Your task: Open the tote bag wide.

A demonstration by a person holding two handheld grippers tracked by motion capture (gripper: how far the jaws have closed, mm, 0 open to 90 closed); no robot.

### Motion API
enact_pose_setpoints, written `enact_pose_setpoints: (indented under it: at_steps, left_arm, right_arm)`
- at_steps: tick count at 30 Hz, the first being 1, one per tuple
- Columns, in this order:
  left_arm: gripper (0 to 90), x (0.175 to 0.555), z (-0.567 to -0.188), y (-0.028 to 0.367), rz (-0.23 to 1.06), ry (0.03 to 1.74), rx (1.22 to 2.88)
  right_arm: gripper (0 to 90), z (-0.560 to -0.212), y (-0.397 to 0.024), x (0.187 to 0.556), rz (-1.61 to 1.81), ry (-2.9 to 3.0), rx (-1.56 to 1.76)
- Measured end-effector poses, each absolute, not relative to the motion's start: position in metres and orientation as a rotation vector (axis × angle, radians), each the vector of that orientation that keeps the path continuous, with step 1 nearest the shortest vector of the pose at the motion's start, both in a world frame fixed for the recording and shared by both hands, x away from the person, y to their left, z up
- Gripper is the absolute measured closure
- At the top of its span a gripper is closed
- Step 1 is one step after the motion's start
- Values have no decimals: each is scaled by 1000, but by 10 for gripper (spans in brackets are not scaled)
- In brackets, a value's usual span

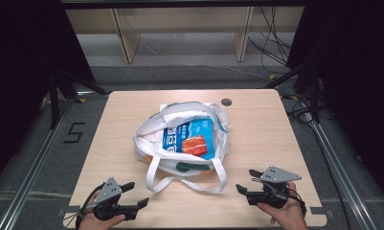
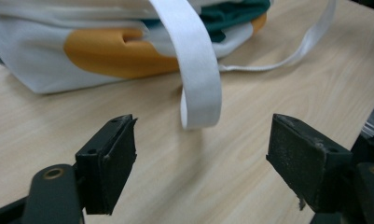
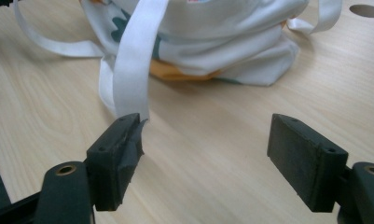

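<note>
A white tote bag [image 1: 153, 143] with green and orange patches lies slumped in the middle of the wooden table [image 1: 276, 134]. A blue food packet [image 1: 192, 139] with a salmon picture sticks out of its mouth. One white strap [image 1: 221, 175] loops toward the front edge. My left gripper [image 1: 139, 193] rests at the front left, open, and the strap loop [image 2: 198, 79] hangs just beyond its empty jaws [image 2: 203, 154]. At the front right my right gripper [image 1: 244, 179] is open too. In its own view [image 3: 205, 149] a strap [image 3: 135, 70] hangs close behind one jaw, with nothing between the pads.
A round grommet hole [image 1: 226, 101] sits near the table's far edge. Wooden shelf legs [image 1: 125, 40] and loose cables [image 1: 271, 38] lie on the floor beyond. Bare tabletop stretches left and right of the bag.
</note>
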State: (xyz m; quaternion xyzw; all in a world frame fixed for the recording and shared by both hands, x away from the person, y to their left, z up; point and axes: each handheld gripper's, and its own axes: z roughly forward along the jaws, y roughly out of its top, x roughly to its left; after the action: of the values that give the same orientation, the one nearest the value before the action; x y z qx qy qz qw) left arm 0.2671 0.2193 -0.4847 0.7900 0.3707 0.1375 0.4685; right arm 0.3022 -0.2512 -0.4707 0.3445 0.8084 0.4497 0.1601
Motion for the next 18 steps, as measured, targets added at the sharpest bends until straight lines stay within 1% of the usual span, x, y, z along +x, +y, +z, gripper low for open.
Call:
enact_pose_setpoints:
  at_steps: [5, 11, 13, 17, 18]
  left_arm:
    - [221, 259, -487, 222, 349, 920, 1939]
    - [216, 256, -490, 221, 347, 932, 1948]
    - [217, 258, -489, 222, 373, 908, 1975]
    - [219, 258, -490, 222, 364, 906, 1964]
    - [220, 257, -490, 221, 362, 932, 1954]
  right_arm:
    - [264, -478, -255, 290, 1258, 2336, 991]
    - [264, -482, -258, 283, 1254, 2339, 1016]
    - [260, -483, -259, 283, 1247, 2335, 1008]
    - [260, -485, -257, 281, 1257, 2353, 1045]
    - [260, -485, -257, 281, 1257, 2353, 1037]
